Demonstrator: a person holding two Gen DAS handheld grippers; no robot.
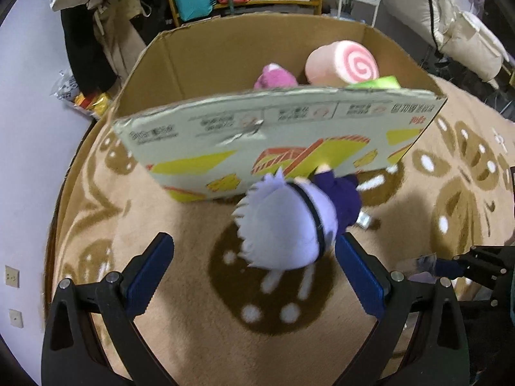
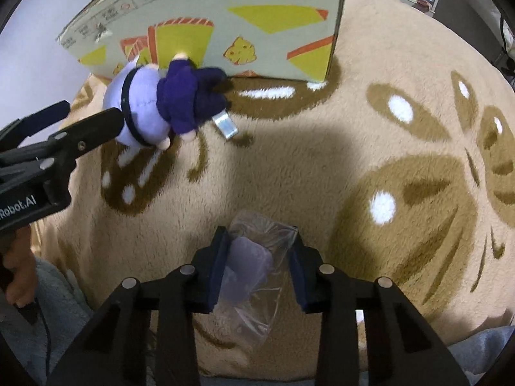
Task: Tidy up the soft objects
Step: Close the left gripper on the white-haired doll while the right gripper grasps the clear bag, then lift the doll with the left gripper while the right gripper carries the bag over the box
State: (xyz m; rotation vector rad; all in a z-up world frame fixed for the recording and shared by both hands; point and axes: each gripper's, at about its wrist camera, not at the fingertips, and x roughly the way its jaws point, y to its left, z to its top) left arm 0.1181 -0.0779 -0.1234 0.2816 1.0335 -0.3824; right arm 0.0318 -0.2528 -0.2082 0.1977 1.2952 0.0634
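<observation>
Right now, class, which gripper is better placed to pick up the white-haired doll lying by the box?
Left. The left gripper is open with the doll just ahead of its fingers, while the right gripper is shut on a plastic bag.

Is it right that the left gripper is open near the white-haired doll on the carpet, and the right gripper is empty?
Not quite: the right gripper is not empty. The right wrist view shows it shut on a clear plastic bag. The rest holds: the left gripper is open near the white-haired doll on the carpet.
</observation>
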